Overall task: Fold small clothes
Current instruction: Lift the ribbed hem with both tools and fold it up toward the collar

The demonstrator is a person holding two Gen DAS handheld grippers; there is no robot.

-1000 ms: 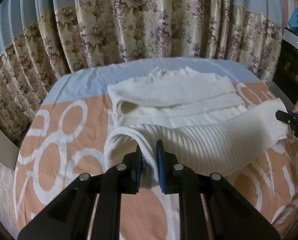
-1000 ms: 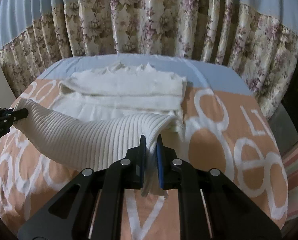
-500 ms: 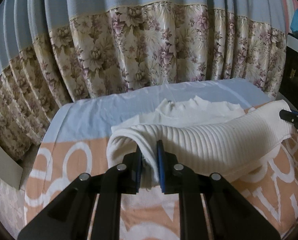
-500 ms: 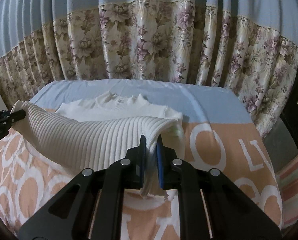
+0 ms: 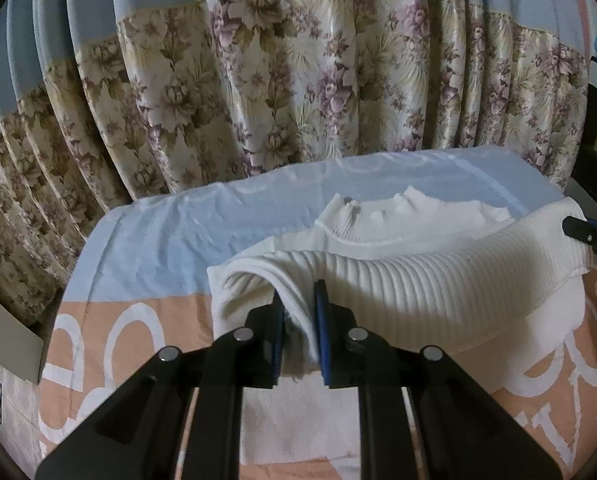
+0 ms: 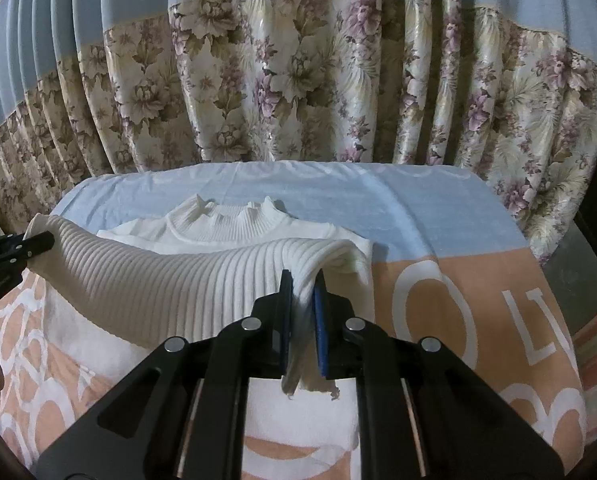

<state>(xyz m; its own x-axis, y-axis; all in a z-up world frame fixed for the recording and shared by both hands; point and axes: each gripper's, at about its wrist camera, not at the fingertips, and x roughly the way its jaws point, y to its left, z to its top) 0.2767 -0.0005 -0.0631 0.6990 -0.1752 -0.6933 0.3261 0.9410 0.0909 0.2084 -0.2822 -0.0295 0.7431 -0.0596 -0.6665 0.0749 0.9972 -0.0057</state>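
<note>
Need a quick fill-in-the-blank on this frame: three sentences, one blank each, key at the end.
1. Both grippers, left gripper and right gripper, are shut on the ribbed hem of a ____ sweater.
2. The sweater's collar lies on the ____ band of the bedsheet.
3. Behind the bed hangs a curtain with a ____ print.

Missing: white; blue; floral

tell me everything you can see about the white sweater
The white sweater is a soft ribbed knit with a short scalloped collar. It lies on a peach, white and blue bed sheet, collar toward the floral curtain. Its ribbed hem end is lifted off the sheet and arched over the body, which is mostly covered. The left claw is shut on one hem corner, the right claw on the other, with fabric hanging below its pads.
</note>
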